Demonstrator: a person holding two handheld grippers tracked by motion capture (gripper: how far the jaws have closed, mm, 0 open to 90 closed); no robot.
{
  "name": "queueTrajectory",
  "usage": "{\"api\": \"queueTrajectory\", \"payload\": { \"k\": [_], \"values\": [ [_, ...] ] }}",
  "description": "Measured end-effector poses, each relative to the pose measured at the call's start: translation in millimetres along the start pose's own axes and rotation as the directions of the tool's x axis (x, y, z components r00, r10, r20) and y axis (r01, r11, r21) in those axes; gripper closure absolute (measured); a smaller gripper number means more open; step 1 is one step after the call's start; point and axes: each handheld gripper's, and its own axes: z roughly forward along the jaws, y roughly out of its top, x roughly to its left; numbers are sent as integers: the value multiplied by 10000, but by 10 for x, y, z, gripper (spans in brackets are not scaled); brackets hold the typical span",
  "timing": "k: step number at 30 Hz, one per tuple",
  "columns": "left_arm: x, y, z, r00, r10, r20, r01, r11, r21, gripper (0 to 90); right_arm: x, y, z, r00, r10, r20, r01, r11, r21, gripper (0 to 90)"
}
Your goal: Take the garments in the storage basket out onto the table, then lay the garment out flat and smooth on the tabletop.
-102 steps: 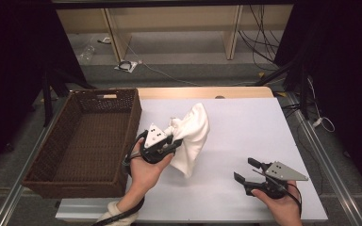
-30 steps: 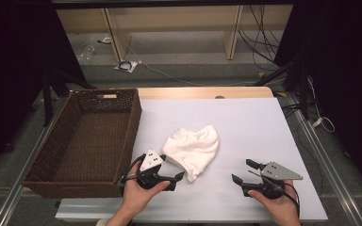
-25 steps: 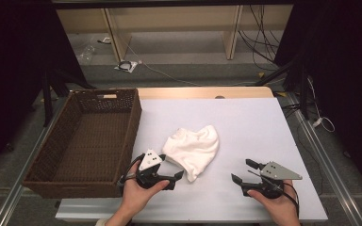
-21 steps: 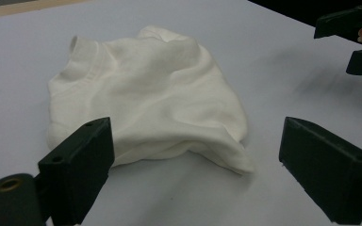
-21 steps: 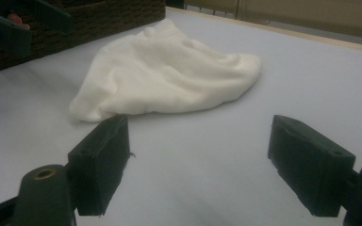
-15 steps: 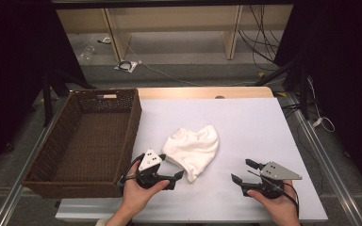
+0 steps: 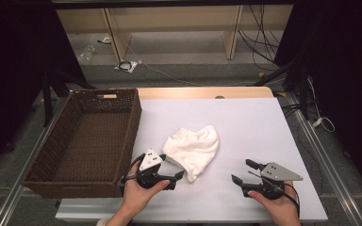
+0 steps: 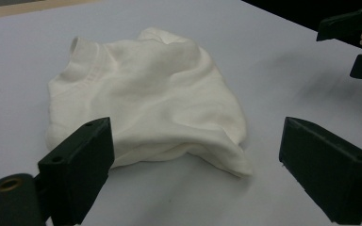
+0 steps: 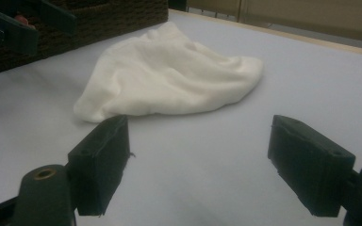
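A crumpled white cloth point(image 7: 192, 149) lies on the white table near its middle, resting free of both grippers. My left gripper point(image 7: 174, 170) sits just in front of the cloth's near left edge, open with nothing between its jaws. In the left gripper view the cloth point(image 8: 146, 99) lies just beyond the open left gripper point(image 8: 198, 143). My right gripper point(image 7: 244, 172) rests near the front right, open and empty, a hand's width from the cloth. In the right gripper view the cloth point(image 9: 169, 75) lies farther off, past the open right gripper point(image 9: 198, 146).
A dark brown wicker basket point(image 7: 134, 122) stands along the table's left side with nothing visible inside it; its wall point(image 9: 113, 19) is behind the cloth in the right gripper view. Bare table surface point(image 7: 264, 127) stretches right of and behind the cloth. Cables lie on the floor beyond.
The left gripper, which held the cloth bunched up above the table, has let it go and drawn back toward the front edge. The cloth now lies flat. The right gripper has barely moved.
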Motion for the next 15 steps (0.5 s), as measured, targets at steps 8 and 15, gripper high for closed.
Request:
{"api": "queueTrajectory", "payload": {
  "k": [8, 15],
  "values": [
    [21, 7, -5, 9996, -255, 76, 256, 9995, -169, 109, 110, 102, 134, 9984, -307, -466, 305, 9995, -44, 254],
    [-18, 11, -6, 9999, -166, -50, 165, 9998, -84, 116, 241, 224, 419, 9947, -400, -945, 428, 9987, 281, 304]
  ]
}}
